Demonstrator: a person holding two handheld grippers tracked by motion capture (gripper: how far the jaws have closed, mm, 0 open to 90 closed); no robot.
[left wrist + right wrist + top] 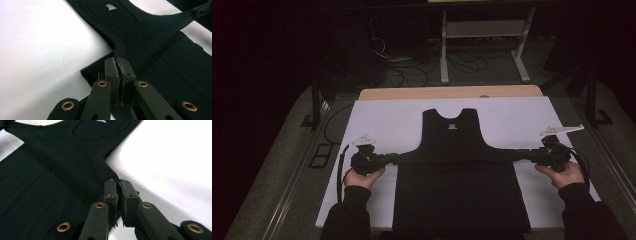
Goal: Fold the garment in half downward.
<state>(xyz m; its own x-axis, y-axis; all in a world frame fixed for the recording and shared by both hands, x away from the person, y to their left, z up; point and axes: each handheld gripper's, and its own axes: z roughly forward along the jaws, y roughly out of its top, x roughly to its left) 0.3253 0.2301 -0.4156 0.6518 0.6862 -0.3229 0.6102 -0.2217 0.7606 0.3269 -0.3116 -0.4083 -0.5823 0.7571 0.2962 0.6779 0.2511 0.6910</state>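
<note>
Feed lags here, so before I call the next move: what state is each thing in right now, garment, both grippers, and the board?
black garment: flat on the board, pulled taut sideways, neck label facing up
left gripper: shut on the garment's edge
right gripper: shut on the opposite edge
white board: lies flat under the garment

Bare white board (382, 117) around garment (457, 170)
</note>
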